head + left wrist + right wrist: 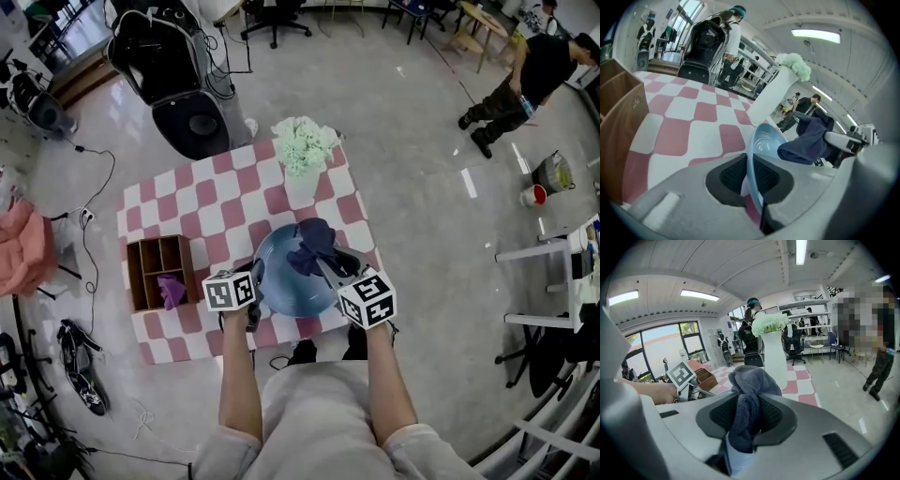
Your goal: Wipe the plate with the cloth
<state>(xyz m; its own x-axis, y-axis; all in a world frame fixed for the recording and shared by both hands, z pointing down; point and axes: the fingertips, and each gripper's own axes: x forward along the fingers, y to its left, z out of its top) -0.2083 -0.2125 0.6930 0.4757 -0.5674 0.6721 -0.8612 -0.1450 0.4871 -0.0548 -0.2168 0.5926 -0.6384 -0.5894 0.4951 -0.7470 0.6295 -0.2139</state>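
Right gripper (pixel 745 416) clamped on bunched dark blue cloth (pixel 750 385); cloth over far-right part of plate (pixel 281 277), contact unclear. Left gripper (pixel 752 176) pinches light blue plate's near-left rim. Plate sits at near edge of checkered tablecloth (pixel 187 206). Step: wiping, plate braced. Next move probably calls for sweeping cloth across plate face with left grip steady.

The head view looks steeply down on the whole checkered worktop (pixel 187 202) from above. Each gripper view sits close behind its jaws, facing low across it. All views share the vase (pixel 302 187) and, apparently, the plate (pixel 281 281).
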